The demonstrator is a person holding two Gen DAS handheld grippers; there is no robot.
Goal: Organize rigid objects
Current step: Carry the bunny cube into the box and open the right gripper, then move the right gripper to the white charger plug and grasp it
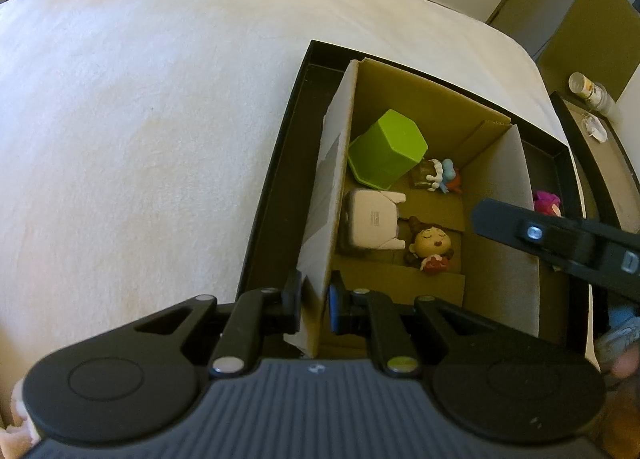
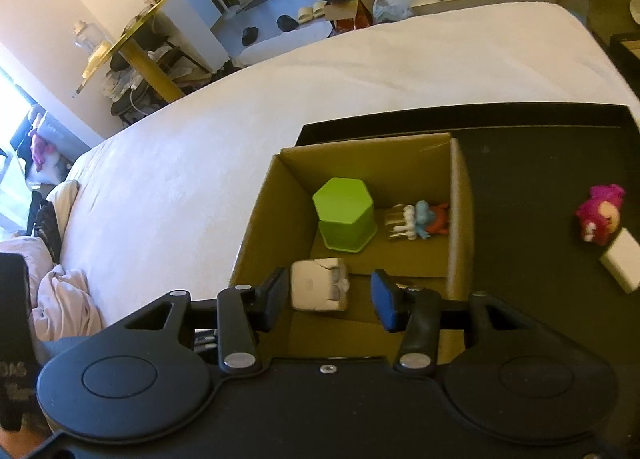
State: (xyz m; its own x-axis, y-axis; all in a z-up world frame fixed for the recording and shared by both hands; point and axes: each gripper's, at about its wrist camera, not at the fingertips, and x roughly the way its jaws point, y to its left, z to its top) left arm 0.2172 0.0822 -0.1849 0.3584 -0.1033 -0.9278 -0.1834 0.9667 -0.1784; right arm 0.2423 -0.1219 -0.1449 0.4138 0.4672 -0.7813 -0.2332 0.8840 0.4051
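**Left gripper clamps the box wall; right gripper hangs empty over the box**

The left gripper (image 1: 314,309) is clenched on the near end of the cardboard box's (image 1: 424,107) left wall, one pad on the outer white face and the blue pad on the inner brown face. The right gripper (image 2: 330,299) stands with its jaws apart and nothing between the pads; it hangs above the near end of the box, pointing down into it. In the left wrist view the right gripper's arm reaches in from the right edge over the box's right wall.

Just ahead of the right gripper's jaws, on the box floor, lies a white device (image 2: 320,291) with folded antennas, against the left wall. Beside it, to its right, lies a doll with a round head (image 1: 428,245); the right wrist view does not show it. Farther in stands a green hexagonal container (image 2: 346,215), tipped, near the far left corner. To its right, near the far right corner, lies a small figurine in white, blue and red (image 2: 418,221).

The box sits in a black tray (image 2: 540,179) on a white bed cover (image 1: 140,119). Outside the box, on the tray's right part, well apart from both grippers, lie a pink plush toy (image 2: 600,215) and, touching it, a white block (image 2: 622,265).
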